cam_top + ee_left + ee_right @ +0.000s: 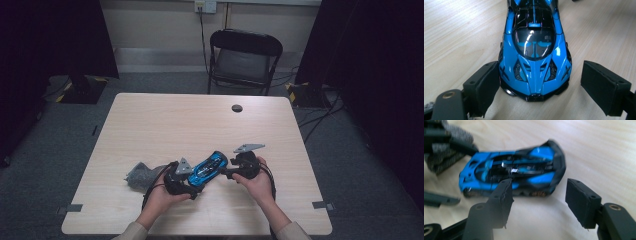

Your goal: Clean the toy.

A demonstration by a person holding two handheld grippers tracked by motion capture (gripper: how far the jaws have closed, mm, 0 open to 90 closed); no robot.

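A blue and black toy sports car [209,169] lies on the light wooden table [200,120], near its front edge. My left gripper [194,186] is at the car's nose [535,62], its jaws standing on either side of it. The left pad [486,85] is at the car's flank, and a gap separates the right pad [604,87] from it, so the gripper is open. My right gripper [226,173] is beside the car's other end and is also open. In the right gripper view the car [511,173] lies just beyond its fingertips [540,195], with nothing between them.
A crumpled grey cloth [140,175] lies left of the left hand, close to the car's nose [444,147]. A dark round cable hole [237,108] sits near the table's far edge. A black folding chair [245,60] stands behind the table.
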